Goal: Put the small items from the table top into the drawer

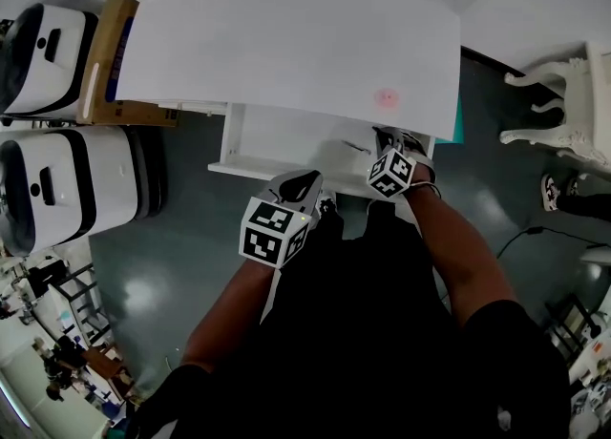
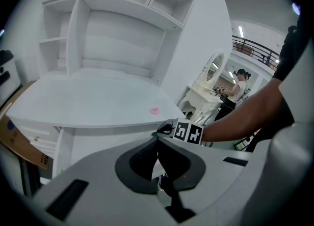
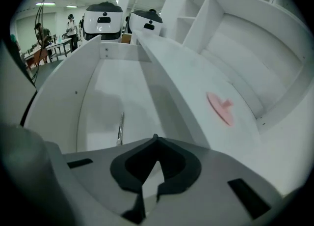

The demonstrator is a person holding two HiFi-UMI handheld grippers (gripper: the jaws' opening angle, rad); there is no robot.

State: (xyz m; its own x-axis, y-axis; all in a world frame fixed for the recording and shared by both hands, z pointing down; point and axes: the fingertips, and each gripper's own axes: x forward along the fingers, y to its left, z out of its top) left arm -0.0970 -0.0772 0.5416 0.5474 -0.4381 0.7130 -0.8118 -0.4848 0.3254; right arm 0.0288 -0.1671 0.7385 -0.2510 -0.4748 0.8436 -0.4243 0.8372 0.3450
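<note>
A small pink item (image 1: pixel 386 97) lies on the white table top (image 1: pixel 286 36), near its front right edge; it also shows as the pink item (image 3: pixel 221 108) and the pink item (image 2: pixel 155 110). Below the top the white drawer (image 1: pixel 277 141) stands pulled out, with a thin metal item (image 3: pixel 120 127) on its floor. My right gripper (image 1: pixel 389 141) is shut and empty, at the drawer's right end just under the table edge. My left gripper (image 1: pixel 304 182) hangs shut and empty in front of the drawer. In their own views, the right gripper (image 3: pixel 156 137) and the left gripper (image 2: pixel 157 138) show their tips together.
Two white machines (image 1: pixel 57 179) and a cardboard box (image 1: pixel 110 55) stand on the floor at the left. A white ornate chair (image 1: pixel 563 103) and someone's shoe (image 1: pixel 552 191) are at the right. Shelves (image 2: pixel 117 28) rise behind the table top.
</note>
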